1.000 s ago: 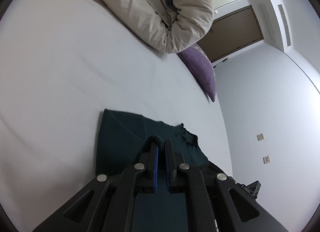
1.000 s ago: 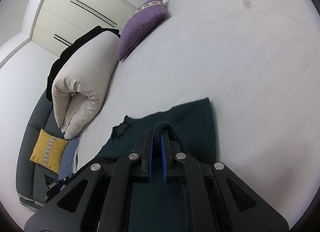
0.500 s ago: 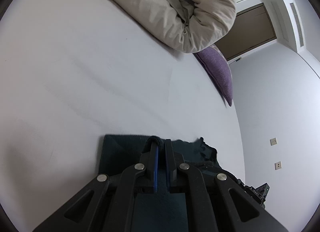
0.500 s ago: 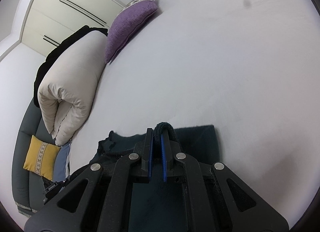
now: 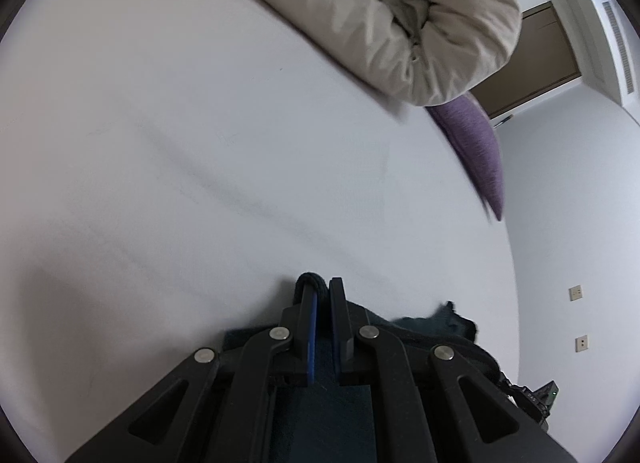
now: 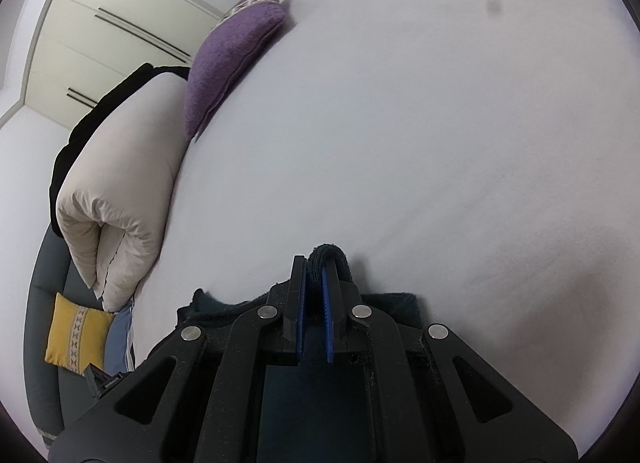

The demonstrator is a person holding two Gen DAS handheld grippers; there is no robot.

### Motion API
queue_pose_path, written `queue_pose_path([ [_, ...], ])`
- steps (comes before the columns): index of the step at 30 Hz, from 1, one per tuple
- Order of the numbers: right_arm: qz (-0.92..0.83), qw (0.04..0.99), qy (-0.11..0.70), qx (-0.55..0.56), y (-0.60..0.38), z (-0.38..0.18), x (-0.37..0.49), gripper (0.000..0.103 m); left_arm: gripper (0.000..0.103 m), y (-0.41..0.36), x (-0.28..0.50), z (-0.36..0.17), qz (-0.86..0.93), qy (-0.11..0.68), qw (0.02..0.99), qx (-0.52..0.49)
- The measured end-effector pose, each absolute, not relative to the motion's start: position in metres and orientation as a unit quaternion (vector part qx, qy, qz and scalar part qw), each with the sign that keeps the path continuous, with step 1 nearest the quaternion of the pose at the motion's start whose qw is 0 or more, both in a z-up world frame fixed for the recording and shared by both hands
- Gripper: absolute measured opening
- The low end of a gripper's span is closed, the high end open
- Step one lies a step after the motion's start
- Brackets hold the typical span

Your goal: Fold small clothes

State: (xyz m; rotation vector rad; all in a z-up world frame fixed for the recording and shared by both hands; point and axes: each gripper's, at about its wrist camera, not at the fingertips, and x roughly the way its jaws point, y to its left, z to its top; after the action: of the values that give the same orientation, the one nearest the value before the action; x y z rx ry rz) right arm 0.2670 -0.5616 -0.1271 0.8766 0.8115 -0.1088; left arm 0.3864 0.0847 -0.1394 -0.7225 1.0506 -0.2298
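Because a fold needs both corners carried together, left gripper (image 5: 321, 290) and right gripper (image 6: 317, 263) each pinch the dark garment (image 6: 400, 300) hem over the bed (image 6: 400, 143).

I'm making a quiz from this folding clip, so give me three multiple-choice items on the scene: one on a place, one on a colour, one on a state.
1. Where does the purple cushion lie?
A. on the bed beside the rolled duvet
B. on the floor
C. on the dark garment

2. What colour is the cushion on the sofa?
A. red
B. yellow
C. white

3. How is the right claw?
A. wide open, empty
B. shut on the dark garment
C. shut on the duvet

Answers: 1 A, it sits on the bed next to the duvet. 2 B, the sofa cushion is yellow. 3 B, the dark garment is pinched in the right claw.
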Motion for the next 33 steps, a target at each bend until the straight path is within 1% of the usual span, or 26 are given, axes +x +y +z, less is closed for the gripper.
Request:
queue_pose_path([
  [2,-0.06,0.82,0.387,0.418,-0.565,-0.134,0.27,0.006,0.01,0.082,0.389,-0.143,-0.101,0.495,0.8,-0.324],
  [4,-0.065,0.81,0.398,0.426,-0.567,-0.144,0.272,0.006,0.01,0.08,0.39,-0.142,-0.101,0.494,0.803,-0.318],
  [5,-0.064,0.809,0.398,0.428,-0.567,-0.147,0.272,0.007,0.013,0.08,0.39,-0.141,-0.105,0.495,0.801,-0.321],
  [6,-0.063,0.809,0.397,0.429,-0.567,-0.148,0.272,0.007,0.016,0.081,0.389,-0.14,-0.107,0.494,0.8,-0.324],
  [7,-0.063,0.81,0.395,0.429,-0.566,-0.147,0.272,0.011,0.029,0.083,0.387,-0.136,-0.102,0.49,0.802,-0.326],
  [8,-0.062,0.813,0.393,0.425,-0.564,-0.146,0.272,0.018,0.047,0.084,0.385,-0.132,-0.097,0.484,0.807,-0.325],
  [9,-0.062,0.816,0.391,0.421,-0.562,-0.143,0.27,0.022,0.053,0.087,0.381,-0.126,-0.091,0.474,0.814,-0.322],
  [10,-0.064,0.825,0.382,0.412,-0.559,-0.138,0.268,0.036,0.058,0.09,0.377,-0.12,-0.083,0.465,0.822,-0.318],
  [11,-0.074,0.832,0.376,0.402,-0.556,-0.132,0.265,0.064,0.058,0.092,0.373,-0.114,-0.08,0.459,0.828,-0.313],
  [12,-0.093,0.836,0.371,0.394,-0.554,-0.126,0.258,0.071,0.058,0.093,0.368,-0.109,-0.085,0.454,0.831,-0.311],
  [13,-0.112,0.843,0.355,0.389,-0.553,-0.119,0.251,0.074,0.058,0.093,0.361,-0.103,-0.092,0.447,0.835,-0.308],
  [16,-0.111,0.852,0.355,0.369,-0.549,-0.108,0.241,0.074,0.058,0.087,0.334,-0.089,-0.107,0.433,0.85,-0.279],
  [18,-0.103,0.867,0.361,0.329,-0.536,-0.099,0.23,0.072,0.058,0.085,0.312,-0.084,-0.11,0.423,0.86,-0.263],
  [21,-0.098,0.892,0.367,0.243,-0.507,-0.088,0.202,0.062,0.058,0.079,0.275,-0.086,-0.117,0.418,0.87,-0.233],
  [22,-0.098,0.897,0.369,0.222,-0.499,-0.087,0.191,0.055,0.058,0.077,0.262,-0.087,-0.119,0.417,0.874,-0.221],
  [23,-0.092,0.9,0.371,0.208,-0.493,-0.086,0.177,0.052,0.058,0.074,0.253,-0.09,-0.12,0.418,0.875,-0.211],
  [29,-0.058,0.904,0.368,0.211,-0.491,-0.091,0.111,0.047,0.058,0.066,0.215,-0.103,-0.134,0.428,0.875,-0.183],
  [30,-0.053,0.902,0.375,0.21,-0.489,-0.094,0.106,0.045,0.058,0.068,0.213,-0.107,-0.13,0.43,0.874,-0.186],
  [31,-0.049,0.899,0.383,0.205,-0.486,-0.098,0.101,0.041,0.058,0.071,0.21,-0.111,-0.126,0.433,0.871,-0.195],
  [33,-0.054,0.894,0.399,0.198,-0.481,-0.107,0.091,0.037,0.058,0.077,0.203,-0.119,-0.118,0.434,0.87,-0.202],
])
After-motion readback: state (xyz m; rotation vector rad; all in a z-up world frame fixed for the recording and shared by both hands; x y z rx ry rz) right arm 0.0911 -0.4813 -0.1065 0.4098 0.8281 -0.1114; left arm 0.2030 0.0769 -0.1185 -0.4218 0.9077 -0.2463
